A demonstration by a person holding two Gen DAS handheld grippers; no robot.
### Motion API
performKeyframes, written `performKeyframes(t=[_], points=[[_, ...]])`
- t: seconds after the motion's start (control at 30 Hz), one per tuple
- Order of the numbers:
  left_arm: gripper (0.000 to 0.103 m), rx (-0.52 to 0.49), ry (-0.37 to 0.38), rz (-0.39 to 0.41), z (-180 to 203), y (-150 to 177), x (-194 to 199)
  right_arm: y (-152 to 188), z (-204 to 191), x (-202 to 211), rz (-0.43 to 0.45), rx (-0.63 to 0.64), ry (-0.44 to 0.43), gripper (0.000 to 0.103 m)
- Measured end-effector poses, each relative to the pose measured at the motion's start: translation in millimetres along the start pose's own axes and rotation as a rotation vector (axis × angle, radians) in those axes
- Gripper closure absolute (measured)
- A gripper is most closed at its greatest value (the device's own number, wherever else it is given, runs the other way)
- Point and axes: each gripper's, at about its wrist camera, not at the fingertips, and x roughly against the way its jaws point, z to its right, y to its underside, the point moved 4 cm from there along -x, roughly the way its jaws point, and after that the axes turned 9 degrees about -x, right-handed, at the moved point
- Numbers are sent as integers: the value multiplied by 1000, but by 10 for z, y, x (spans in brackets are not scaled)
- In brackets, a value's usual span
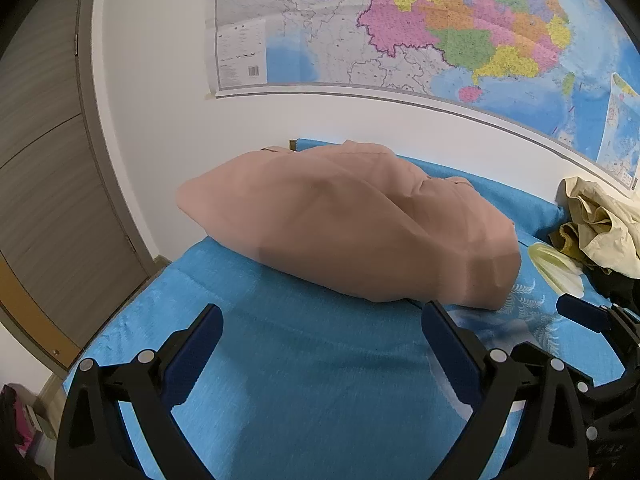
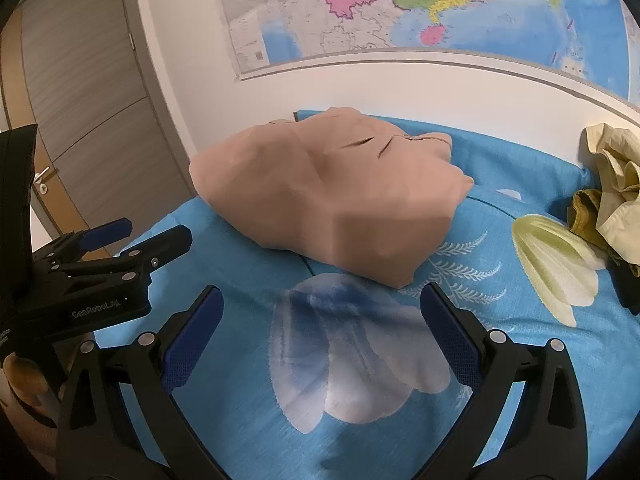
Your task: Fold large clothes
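A folded tan garment [image 1: 352, 224] lies as a thick bundle on the blue bedsheet [image 1: 304, 380], toward the far left of the bed. It also shows in the right wrist view [image 2: 332, 200]. My left gripper [image 1: 322, 328] is open and empty, just short of the bundle's near edge. My right gripper [image 2: 322, 312] is open and empty, a little in front of the bundle, over a white flower print. The left gripper [image 2: 132, 236] shows at the left of the right wrist view, and the right gripper's blue fingertip [image 1: 580, 316] at the right of the left wrist view.
A pile of crumpled cream and olive clothes [image 2: 612, 184] lies at the right of the bed against the wall; it also shows in the left wrist view [image 1: 604, 228]. A large map [image 1: 420, 32] hangs on the white wall behind. A grey door [image 2: 88, 112] stands at the left.
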Motion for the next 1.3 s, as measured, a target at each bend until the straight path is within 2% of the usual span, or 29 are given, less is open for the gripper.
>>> performKeyframes(t=[1.3], points=[[7, -4, 1, -5, 12, 49, 24, 26, -7, 32, 5, -15, -6, 6]])
